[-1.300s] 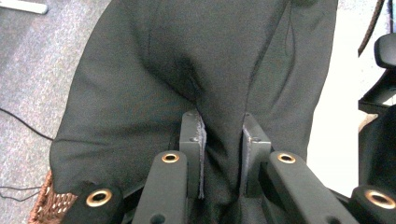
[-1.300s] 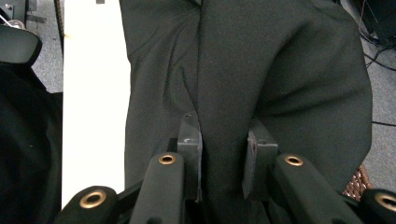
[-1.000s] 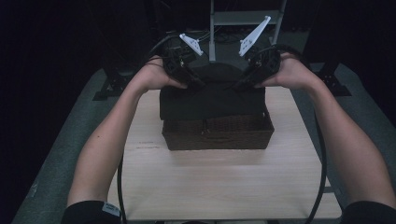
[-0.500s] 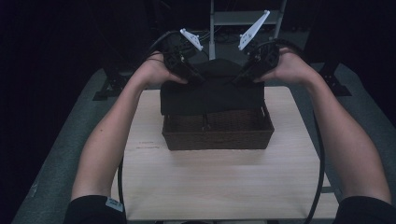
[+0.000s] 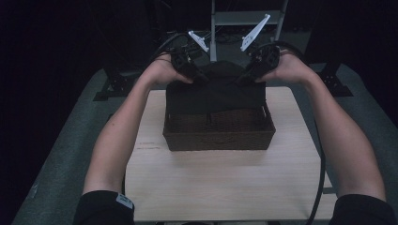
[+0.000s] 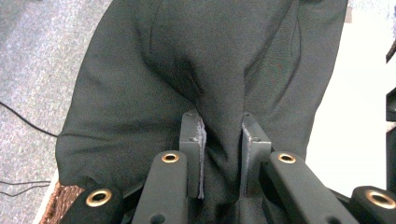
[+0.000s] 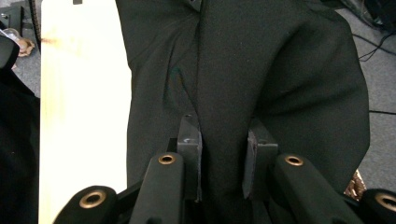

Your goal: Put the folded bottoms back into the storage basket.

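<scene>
Scene: we see a pale wooden table from above, with a person's bare forearms reaching in from the bottom edge.
Basket: we see a dark brown wicker basket standing on the far half of the table.
Cloth: we see a black cloth draped over the basket's far rim and hanging between the two grippers, its upper edge lifted above the basket.
Left gripper: we see its jaws nearly closed, pinching a bunched fold of the cloth at the left top corner.
Right gripper: we see its jaws nearly closed, clamped on a thick fold of the cloth at the right top corner.
Floor: we see grey carpet around the table.
</scene>
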Demonstrator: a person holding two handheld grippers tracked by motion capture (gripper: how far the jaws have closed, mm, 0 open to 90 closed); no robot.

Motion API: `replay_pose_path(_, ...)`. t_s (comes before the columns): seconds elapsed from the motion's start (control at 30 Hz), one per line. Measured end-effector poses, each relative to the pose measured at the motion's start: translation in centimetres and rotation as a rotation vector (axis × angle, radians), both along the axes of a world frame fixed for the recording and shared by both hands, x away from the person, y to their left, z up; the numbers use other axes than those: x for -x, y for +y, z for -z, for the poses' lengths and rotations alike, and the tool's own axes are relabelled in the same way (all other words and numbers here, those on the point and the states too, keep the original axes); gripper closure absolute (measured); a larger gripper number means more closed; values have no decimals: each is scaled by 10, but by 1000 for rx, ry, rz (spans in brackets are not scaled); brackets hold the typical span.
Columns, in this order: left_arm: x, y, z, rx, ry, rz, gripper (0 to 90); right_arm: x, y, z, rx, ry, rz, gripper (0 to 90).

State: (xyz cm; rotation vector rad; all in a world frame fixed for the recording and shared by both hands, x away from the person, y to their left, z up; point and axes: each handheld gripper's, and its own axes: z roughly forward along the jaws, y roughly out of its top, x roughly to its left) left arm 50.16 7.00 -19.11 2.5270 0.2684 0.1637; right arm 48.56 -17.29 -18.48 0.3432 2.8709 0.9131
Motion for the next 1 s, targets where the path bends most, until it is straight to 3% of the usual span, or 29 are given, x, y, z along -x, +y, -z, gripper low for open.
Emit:
replay_pose_path(0.57,-20,-15,27,-69,10,-9,750,-21,-4,30,18,38,27,717)
replay_pose_path(0.9,-27,-20,44,-90,20,-13,750,-28,-6,47,28,69,54,717)
replay_pose_path(1.0,-28,-20,48,-77,23,-20,750,-29,-7,51,24,68,54,717)
